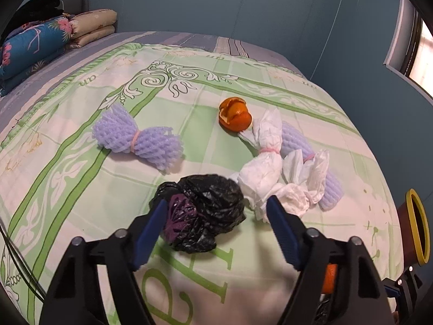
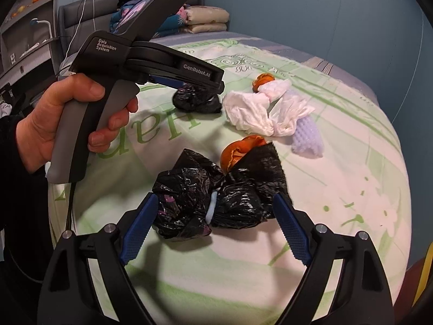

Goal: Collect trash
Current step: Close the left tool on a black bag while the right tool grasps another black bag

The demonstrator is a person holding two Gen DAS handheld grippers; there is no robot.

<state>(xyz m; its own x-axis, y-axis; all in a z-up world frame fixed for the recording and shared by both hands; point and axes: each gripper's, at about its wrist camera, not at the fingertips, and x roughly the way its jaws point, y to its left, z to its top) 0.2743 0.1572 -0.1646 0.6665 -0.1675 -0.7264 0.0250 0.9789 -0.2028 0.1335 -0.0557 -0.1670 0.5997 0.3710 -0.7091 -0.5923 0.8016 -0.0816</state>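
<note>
Left wrist view: left gripper [image 1: 216,211] spread wide over the bed [image 1: 81,162], nothing clamped. A black bag wad [image 1: 208,211] sits between the blue fingers [image 1: 151,230]; the left finger looks close against its purple patch, contact uncertain, and the right finger stands clear of it. Just right of the wad, touching or nearly so, white paper bundles [image 1: 273,168] tied with pink bands. A lilac foam net [image 1: 328,181] lies partly under them. Orange peel [image 1: 235,113] beyond, just beside the upper paper bundle. A second lilac foam net [image 1: 138,140], banded in the middle, lies apart to the left. A bin [image 1: 418,227] with a yellow rim shows at the right edge. Folded quilts [image 1: 54,35] at the far left end of the bed.

Right wrist view: right gripper [image 2: 215,211] also wide apart, holding nothing. A second black bag bundle [image 2: 216,195], tied with a pale band, lies between its fingers [image 2: 138,230]; both tips sit near its sides, contact not clear. A peel piece [image 2: 240,151] rests against its far edge. The person's left hand [image 2: 62,119] grips the other tool's handle, its nose above the first wad [image 2: 196,100].
</note>
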